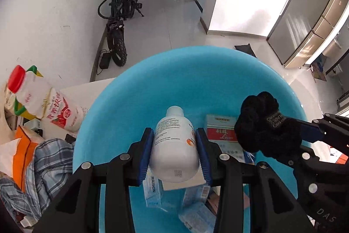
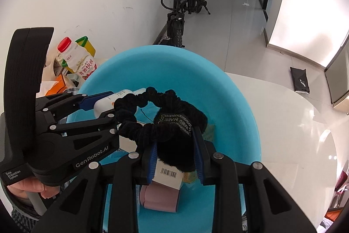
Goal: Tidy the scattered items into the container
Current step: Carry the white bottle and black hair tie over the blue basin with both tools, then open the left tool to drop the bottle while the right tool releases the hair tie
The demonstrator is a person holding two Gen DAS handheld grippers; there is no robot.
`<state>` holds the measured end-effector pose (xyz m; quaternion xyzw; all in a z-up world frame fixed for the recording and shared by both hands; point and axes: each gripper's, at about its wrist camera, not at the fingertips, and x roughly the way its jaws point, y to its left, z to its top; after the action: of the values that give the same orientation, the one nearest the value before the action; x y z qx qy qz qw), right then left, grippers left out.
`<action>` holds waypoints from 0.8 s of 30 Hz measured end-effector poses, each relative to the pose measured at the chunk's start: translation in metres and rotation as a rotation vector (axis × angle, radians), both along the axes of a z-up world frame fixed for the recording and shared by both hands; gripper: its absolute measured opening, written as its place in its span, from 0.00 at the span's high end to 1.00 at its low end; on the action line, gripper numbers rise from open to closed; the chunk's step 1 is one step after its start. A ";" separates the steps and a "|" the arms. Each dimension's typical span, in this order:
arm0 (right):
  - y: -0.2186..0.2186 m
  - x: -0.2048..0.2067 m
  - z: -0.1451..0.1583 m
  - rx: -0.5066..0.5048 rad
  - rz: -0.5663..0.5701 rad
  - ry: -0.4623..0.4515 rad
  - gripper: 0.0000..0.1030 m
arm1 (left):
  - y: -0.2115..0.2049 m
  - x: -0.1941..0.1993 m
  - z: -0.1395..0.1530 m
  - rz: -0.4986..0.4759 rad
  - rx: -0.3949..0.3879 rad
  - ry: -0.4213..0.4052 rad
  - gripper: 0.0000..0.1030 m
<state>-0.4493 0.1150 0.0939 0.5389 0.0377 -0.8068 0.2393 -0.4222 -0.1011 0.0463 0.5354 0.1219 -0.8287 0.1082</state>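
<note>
Clamped across its body in our left gripper (image 1: 174,153), the white bottle (image 1: 174,145) hangs neck-forward over the blue basin (image 1: 122,88), poised for dropping among the packets already inside. Our right gripper (image 2: 175,158) pinches the black scrunchie (image 2: 165,121) above the same basin on the desk (image 2: 283,115).

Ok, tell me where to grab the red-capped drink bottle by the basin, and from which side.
Grip the red-capped drink bottle across its white body, just below the narrower neck. It stands upright beside the blue basin with clutter around its base, so bring the hand-held gripper down from above, fingers either side.
</note>
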 end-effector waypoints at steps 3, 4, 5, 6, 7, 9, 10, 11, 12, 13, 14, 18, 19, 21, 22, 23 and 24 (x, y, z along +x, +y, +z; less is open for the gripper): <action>0.001 -0.005 -0.009 0.000 -0.006 -0.015 0.73 | -0.007 -0.006 -0.012 0.015 0.011 -0.016 0.59; 0.002 -0.006 -0.011 -0.002 -0.007 -0.020 0.73 | -0.009 -0.008 -0.016 0.021 0.013 -0.022 0.59; 0.002 -0.008 -0.012 -0.005 -0.008 -0.025 0.73 | -0.011 -0.009 -0.020 0.025 0.017 -0.028 0.59; 0.003 -0.008 -0.014 -0.008 -0.009 -0.027 0.73 | -0.013 -0.010 -0.024 0.030 0.023 -0.034 0.59; 0.004 -0.008 -0.014 -0.010 -0.009 -0.029 0.73 | -0.014 -0.011 -0.028 0.033 0.030 -0.040 0.59; 0.003 -0.007 -0.016 -0.006 -0.006 -0.029 0.73 | -0.014 -0.012 -0.033 0.034 0.035 -0.042 0.59; 0.003 -0.007 -0.016 -0.003 -0.007 -0.029 0.73 | -0.013 -0.013 -0.034 0.031 0.031 -0.041 0.59; 0.002 -0.007 -0.017 0.000 -0.008 -0.028 0.73 | -0.012 -0.014 -0.035 0.027 0.026 -0.038 0.59; 0.002 -0.007 -0.017 0.002 -0.008 -0.027 0.73 | -0.011 -0.014 -0.035 0.027 0.020 -0.035 0.59; 0.002 -0.007 -0.017 0.001 -0.009 -0.027 0.73 | -0.011 -0.015 -0.037 0.028 0.017 -0.035 0.59; 0.002 -0.006 -0.017 -0.001 -0.010 -0.025 0.73 | -0.011 -0.016 -0.038 0.029 0.017 -0.036 0.59; 0.004 -0.006 -0.017 0.001 -0.015 -0.025 0.73 | -0.009 -0.018 -0.045 0.033 0.022 -0.044 0.59; 0.004 -0.006 -0.017 0.004 -0.016 -0.024 0.73 | -0.009 -0.018 -0.046 0.035 0.024 -0.045 0.59; 0.005 -0.006 -0.016 0.004 -0.019 -0.023 0.73 | -0.010 -0.017 -0.045 0.037 0.024 -0.039 0.59; 0.005 -0.006 -0.015 0.003 -0.020 -0.022 0.73 | -0.010 -0.016 -0.043 0.039 0.021 -0.027 0.59; 0.005 -0.007 -0.015 0.002 -0.021 -0.021 0.73 | -0.011 -0.014 -0.039 0.042 0.019 -0.014 0.58; 0.006 -0.007 -0.014 0.001 -0.022 -0.020 0.73 | -0.011 -0.012 -0.036 0.045 0.024 -0.003 0.44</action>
<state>-0.4566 0.1207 0.0796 0.5476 0.0297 -0.8038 0.2307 -0.4340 -0.1123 0.0098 0.5353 0.1436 -0.8236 0.1205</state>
